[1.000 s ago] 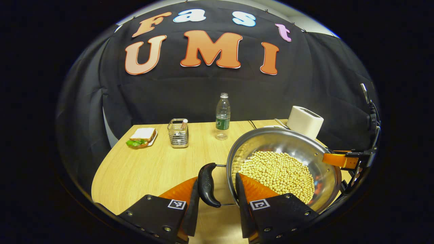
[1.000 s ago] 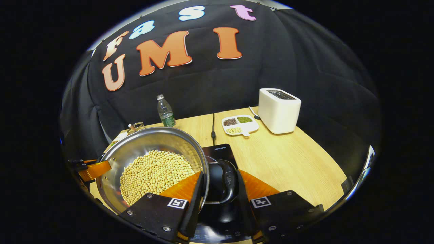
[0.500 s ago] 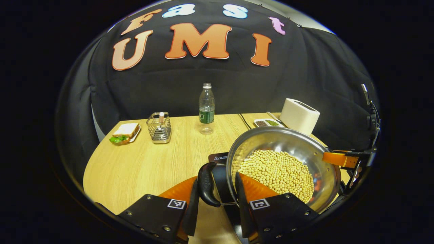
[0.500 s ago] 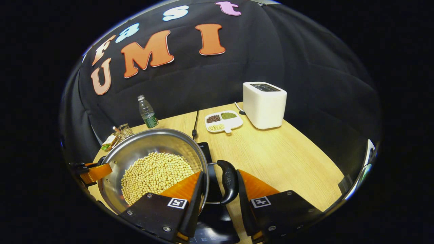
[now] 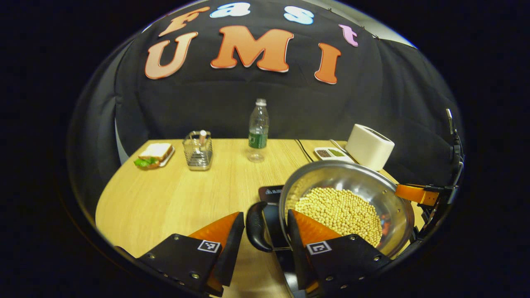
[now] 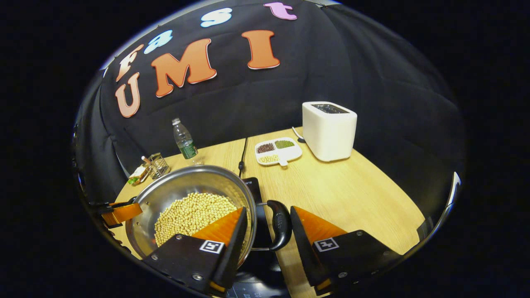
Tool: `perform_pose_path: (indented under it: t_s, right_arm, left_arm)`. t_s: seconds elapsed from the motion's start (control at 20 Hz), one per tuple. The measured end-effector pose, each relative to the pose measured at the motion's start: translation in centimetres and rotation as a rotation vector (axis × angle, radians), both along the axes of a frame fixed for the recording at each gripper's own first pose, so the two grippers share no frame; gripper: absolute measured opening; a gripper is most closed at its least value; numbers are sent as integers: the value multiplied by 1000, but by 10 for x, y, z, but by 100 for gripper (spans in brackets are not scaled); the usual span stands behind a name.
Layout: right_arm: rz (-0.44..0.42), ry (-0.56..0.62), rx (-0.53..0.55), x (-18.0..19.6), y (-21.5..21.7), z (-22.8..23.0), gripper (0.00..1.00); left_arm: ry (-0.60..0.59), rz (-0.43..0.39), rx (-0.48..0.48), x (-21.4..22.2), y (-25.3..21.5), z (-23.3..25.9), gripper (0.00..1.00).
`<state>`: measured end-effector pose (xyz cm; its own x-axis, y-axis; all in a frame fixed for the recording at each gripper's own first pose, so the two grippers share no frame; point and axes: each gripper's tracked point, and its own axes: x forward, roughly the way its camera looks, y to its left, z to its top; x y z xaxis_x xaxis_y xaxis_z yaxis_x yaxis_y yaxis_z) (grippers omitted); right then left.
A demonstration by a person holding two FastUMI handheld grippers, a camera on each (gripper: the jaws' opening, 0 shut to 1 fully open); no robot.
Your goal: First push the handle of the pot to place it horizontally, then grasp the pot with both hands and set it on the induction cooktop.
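Observation:
The steel pot (image 5: 372, 188), full of soybeans (image 5: 339, 209), sits on the black induction cooktop (image 5: 270, 191). My left gripper (image 5: 265, 215) straddles the pot's black left handle (image 5: 256, 227), one finger inside the rim, the other outside with a small gap to the handle; it is open. In the right gripper view the pot (image 6: 182, 182) rests on the cooktop (image 6: 252, 184). My right gripper (image 6: 268, 210) stands open around the right handle (image 6: 282, 225). Each gripper shows at the pot's far rim in the other view: the right gripper (image 5: 414, 193), the left gripper (image 6: 120, 212).
On the wooden table (image 5: 165, 194) stand a water bottle (image 5: 258, 128), a wire caddy (image 5: 198, 145) and a sandwich plate (image 5: 153, 154) at the back left. A white toaster (image 6: 329, 130) and a divided dish (image 6: 277, 150) sit back right. A cable (image 6: 242, 153) runs to the cooktop.
The pot came down onto the cooktop. Both grippers' fingers have spread apart and loosened off the two handles.

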<state>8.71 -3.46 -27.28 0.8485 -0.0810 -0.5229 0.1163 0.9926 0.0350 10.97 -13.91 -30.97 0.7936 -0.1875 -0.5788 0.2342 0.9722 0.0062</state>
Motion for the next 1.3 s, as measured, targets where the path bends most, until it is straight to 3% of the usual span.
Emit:
perform_pose_path:
  t_s: [0.15, 0.3, 0.6, 0.75, 1.05, 1.3]
  right_arm:
    - [20, -76, -6, -4, 5, 38, 94]
    - [40, -167, -33, -8, 9, 86, 95]
    - [118, -371, -58, -39, 32, 199, 95]
    - [133, -449, -81, -57, 36, 239, 95]
    - [124, -527, -92, -97, 35, 270, 94]
    - [119, -545, -93, -107, 35, 276, 94]
  left_arm:
    - [-116, 68, 41, 6, 21, 47, 74]
    - [-224, 85, 62, 4, 31, 95, 92]
    - [-446, 91, 86, -6, 47, 212, 91]
    - [-520, 110, 49, -25, 58, 263, 91]
    - [-639, 168, 27, -68, 99, 327, 90]
    - [-660, 178, 56, -91, 105, 334, 90]
